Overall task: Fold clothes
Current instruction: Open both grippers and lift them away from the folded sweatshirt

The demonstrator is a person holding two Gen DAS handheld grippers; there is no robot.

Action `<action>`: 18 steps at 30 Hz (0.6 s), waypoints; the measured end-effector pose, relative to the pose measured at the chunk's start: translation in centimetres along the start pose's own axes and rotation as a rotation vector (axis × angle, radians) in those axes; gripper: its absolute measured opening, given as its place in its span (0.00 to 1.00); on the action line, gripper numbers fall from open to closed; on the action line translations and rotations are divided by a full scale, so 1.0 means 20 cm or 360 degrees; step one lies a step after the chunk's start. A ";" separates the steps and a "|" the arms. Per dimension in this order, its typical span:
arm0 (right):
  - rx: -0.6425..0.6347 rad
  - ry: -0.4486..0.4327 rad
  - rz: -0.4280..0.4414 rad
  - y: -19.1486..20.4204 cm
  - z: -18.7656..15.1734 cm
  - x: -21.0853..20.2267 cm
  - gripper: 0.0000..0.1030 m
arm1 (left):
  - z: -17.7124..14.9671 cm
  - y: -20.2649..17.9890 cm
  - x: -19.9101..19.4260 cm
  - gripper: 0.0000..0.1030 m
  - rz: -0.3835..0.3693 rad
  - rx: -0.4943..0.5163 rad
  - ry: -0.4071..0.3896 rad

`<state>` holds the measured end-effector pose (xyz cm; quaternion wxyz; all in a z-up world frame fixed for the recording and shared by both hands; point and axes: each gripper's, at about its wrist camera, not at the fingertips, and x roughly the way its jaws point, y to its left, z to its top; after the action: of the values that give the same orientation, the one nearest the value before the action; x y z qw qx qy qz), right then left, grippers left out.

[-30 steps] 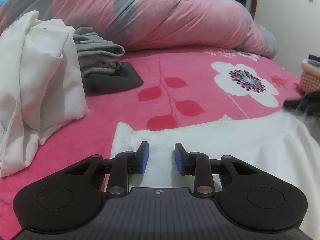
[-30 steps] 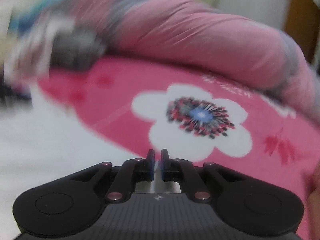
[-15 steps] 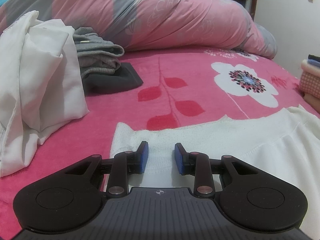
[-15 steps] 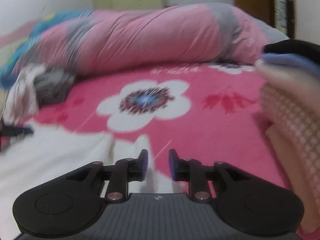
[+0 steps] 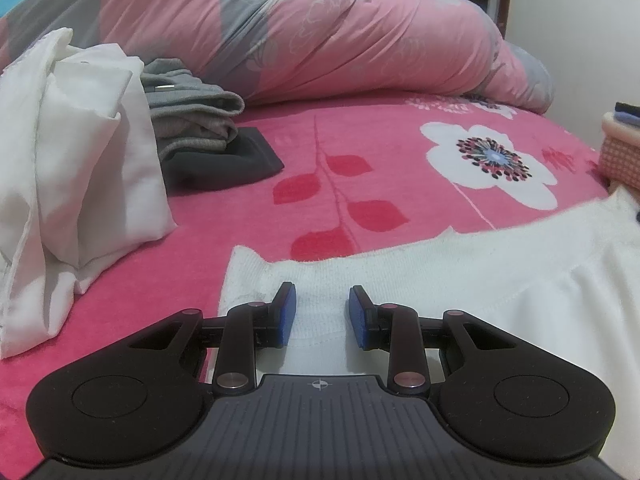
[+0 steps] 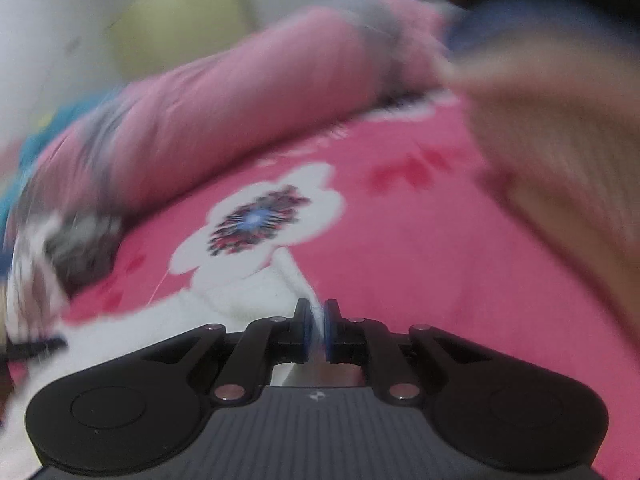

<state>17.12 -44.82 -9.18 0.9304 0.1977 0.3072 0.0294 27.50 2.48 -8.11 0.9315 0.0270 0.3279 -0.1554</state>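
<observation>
White sweater point(image 5: 460, 272) lay spread flat on the pink flowered bedspread point(image 5: 392, 148) directly under and ahead of my left gripper point(image 5: 319, 312), its ribbed hem running from just left of my fingers away to my right. Beyond it, at the far side of the bed, the rolled pink and grey quilt point(image 5: 340, 36) stretched across my whole view. Ahead and to my left sat a crumpled white garment point(image 5: 76, 152), and just behind it, touching it, a folded grey garment point(image 5: 192, 120) rested on a flat dark one point(image 5: 236, 160). At my far right edge I saw a corner of a pink checked basket point(image 5: 622, 152) with blue cloth on top.

My left gripper hovered low over the ribbed hem with its 2 blue pads point(image 5: 288, 312) well apart, the knit showing between them; I could not tell whether the tips touched the cloth.

My right gripper point(image 6: 316, 330) was blurred by motion. Its 2 fingers were pressed nearly together with a thin fold of the white sweater point(image 6: 248, 292) pinched between them, and a narrow strip of that fabric rose just ahead of the tips towards the white flower print point(image 6: 260, 220). The basket point(image 6: 560, 160) loomed large and smeared to my upper right. Far to my left the pile of garments was only a grey and white smudge.
</observation>
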 end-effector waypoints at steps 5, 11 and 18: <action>0.0499 0.0070 0.0065 -0.22 -0.03 0.02 0.14 | 0.02 0.01 -0.05 0.30 -0.0007 -0.0022 0.0015; 0.0603 -0.0043 0.0034 -0.26 -0.03 -0.37 0.27 | 0.04 0.05 -0.26 0.45 -0.0041 -0.0109 0.0006; 0.0530 0.0014 0.0066 -0.05 -0.31 -0.84 0.41 | -0.15 0.10 -0.70 0.68 -0.0099 -0.0330 0.0058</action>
<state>-0.12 -46.50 -4.61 0.8826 0.3554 0.3077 -0.0020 16.00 8.54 -2.02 0.9178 -0.0769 0.3599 -0.1491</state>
